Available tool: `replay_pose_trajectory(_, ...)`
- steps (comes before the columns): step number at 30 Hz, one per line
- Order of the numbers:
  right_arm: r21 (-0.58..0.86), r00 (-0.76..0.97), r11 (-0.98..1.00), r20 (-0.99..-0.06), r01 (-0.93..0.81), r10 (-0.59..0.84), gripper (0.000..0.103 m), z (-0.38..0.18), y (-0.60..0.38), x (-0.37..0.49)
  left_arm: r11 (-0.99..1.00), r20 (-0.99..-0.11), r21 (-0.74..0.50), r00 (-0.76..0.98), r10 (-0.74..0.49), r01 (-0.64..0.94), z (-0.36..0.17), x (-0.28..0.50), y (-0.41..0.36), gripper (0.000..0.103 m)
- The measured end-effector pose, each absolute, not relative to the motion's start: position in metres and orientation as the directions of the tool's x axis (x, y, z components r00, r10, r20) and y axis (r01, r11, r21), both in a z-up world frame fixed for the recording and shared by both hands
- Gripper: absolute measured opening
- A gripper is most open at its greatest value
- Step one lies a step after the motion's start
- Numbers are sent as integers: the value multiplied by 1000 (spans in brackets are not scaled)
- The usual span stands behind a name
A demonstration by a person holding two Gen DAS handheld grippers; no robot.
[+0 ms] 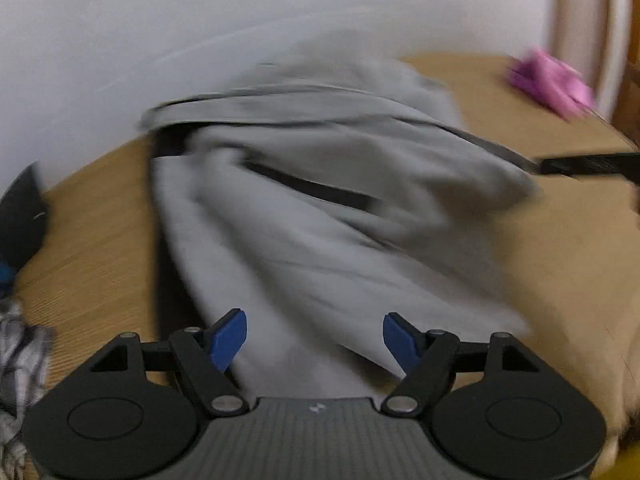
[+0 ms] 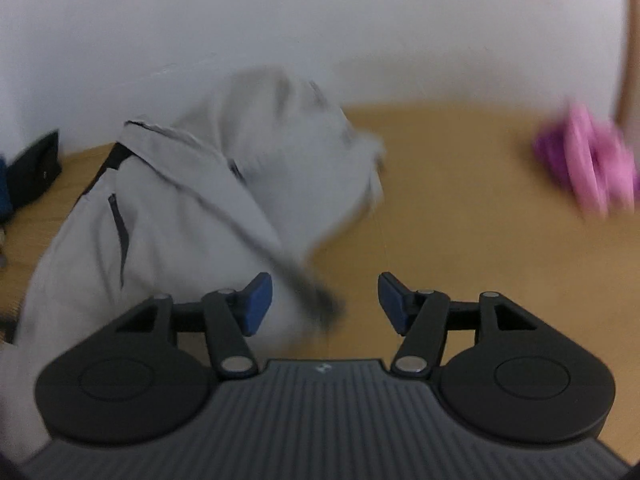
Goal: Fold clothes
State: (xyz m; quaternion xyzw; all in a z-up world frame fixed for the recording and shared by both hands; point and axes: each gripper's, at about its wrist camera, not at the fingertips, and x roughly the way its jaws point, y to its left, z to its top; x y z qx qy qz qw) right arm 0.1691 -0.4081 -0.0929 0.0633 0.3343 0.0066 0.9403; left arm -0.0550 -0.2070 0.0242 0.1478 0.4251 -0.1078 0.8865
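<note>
1. The right claw (image 2: 325, 304) stood with its blue pads (image 2: 256, 304) apart, nothing pressed between them.
2. A grey jacket (image 2: 192, 208) lay heaped on the wooden tabletop (image 2: 460, 240), reaching toward its far edge by the white wall (image 2: 320, 20).
3. The jacket's dark-trimmed edge (image 2: 304, 280) was blurred just ahead of the left pad.
4. A pink garment (image 2: 592, 160) sat near the tabletop's far right corner, well apart from the jacket.
5. A dark item (image 2: 36, 168) lay at the far left edge.

Both wrist cameras look forward and down, close over the desk (image 1: 560, 240), toward the white wall; both take in the grey jacket (image 1: 320, 200) and pink cloth (image 2: 592, 160).
</note>
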Motion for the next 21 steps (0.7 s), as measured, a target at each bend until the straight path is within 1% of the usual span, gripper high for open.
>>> replay_pose_trajectory(1,167,760,985,-645,33,84,61,-100,-387,183,913,-782,194,619,-77,359,24,-48,-213,78)
replay_pose_trajectory(2,197,747,980,-654,20,116,61,-106,-388,179,890,-775,223,626,-86,398,23,-58,-225,79)
replay_pose_trajectory(4,222,735,975,-661,3,148,61,-112,-379,182,852,-771,264,629,-95,453,-4,-8,-256,80)
replay_pose_trajectory(6,263,728,965,-659,-13,189,61,-121,-368,198,843,-768,260,630,-115,470,-26,55,-279,80)
replay_pose_trajectory(8,325,725,945,-645,-27,242,61,-131,-356,227,859,-770,231,626,-125,456,-31,59,-295,80)
replay_pose_trajectory(10,393,711,919,-639,-24,292,62,-120,-370,232,865,-761,232,636,-124,446,-47,77,-309,80)
replay_pose_trajectory(11,417,705,909,-643,-8,301,66,-126,-372,229,862,-753,252,649,-111,439,-50,78,-314,79)
replay_pose_trajectory(12,422,705,906,-648,17,289,66,-134,-369,227,854,-739,285,667,-93,435,-57,88,-316,79)
replay_pose_trajectory(13,412,701,911,-651,4,291,62,-137,-376,235,844,-724,319,685,-76,431,-65,98,-319,79)
replay_pose_trajectory(14,405,701,914,-647,-16,299,42,-135,-375,240,836,-708,353,704,-55,420,-71,105,-314,79)
replay_pose_trajectory(15,412,710,910,-625,-53,324,21,-130,-371,236,835,-694,373,719,-38,404,-72,110,-310,79)
replay_pose_trajectory(16,423,727,903,-598,-72,337,20,-121,-354,225,834,-680,393,733,-21,388,-74,116,-306,79)
replay_pose_trajectory(18,449,743,877,-525,-172,415,10,-98,-351,214,837,-652,410,758,-8,362,-74,125,-294,79)
replay_pose_trajectory(21,479,725,808,-412,-342,551,7,-61,-341,199,836,-618,419,786,-23,354,-73,120,-277,79)
